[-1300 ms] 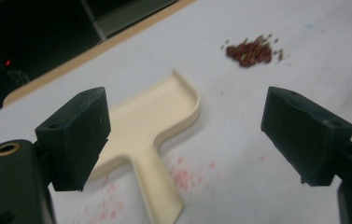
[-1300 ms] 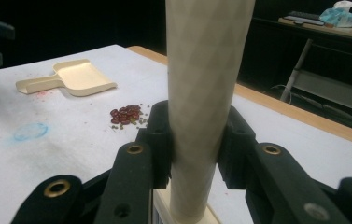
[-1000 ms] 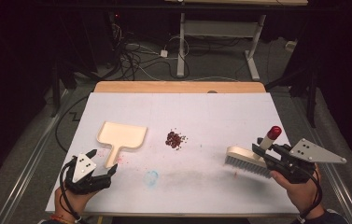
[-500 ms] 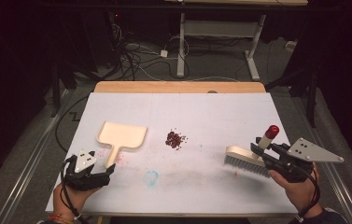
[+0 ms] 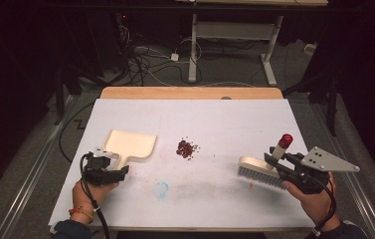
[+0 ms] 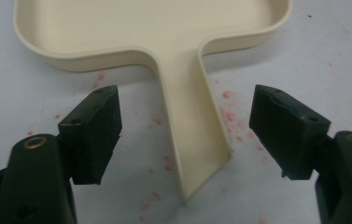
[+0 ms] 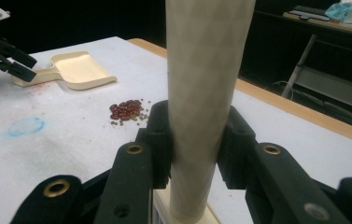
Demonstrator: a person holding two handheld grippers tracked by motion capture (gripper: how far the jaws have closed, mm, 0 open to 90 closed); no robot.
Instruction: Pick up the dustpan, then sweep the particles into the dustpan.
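- One white rectangular table cover lies on a wooden table; it carries everything else.
- One cream plastic dustpan lies flat at the left part. Its long axis runs from the far side to the near side, and its flat handle points toward the person.
- One cream hand brush with pale bristles stands at the right part, its round handle with a red tip tilted up and away.
- One small heap of dark red beans lies between dustpan and brush, apart from both.
- One faint blue ring mark is nearer the person.
- The left gripper has been closing; its jaws stand spread on both sides of the dustpan handle, not touching it.
- The right gripper is pinching the brush handle firmly.
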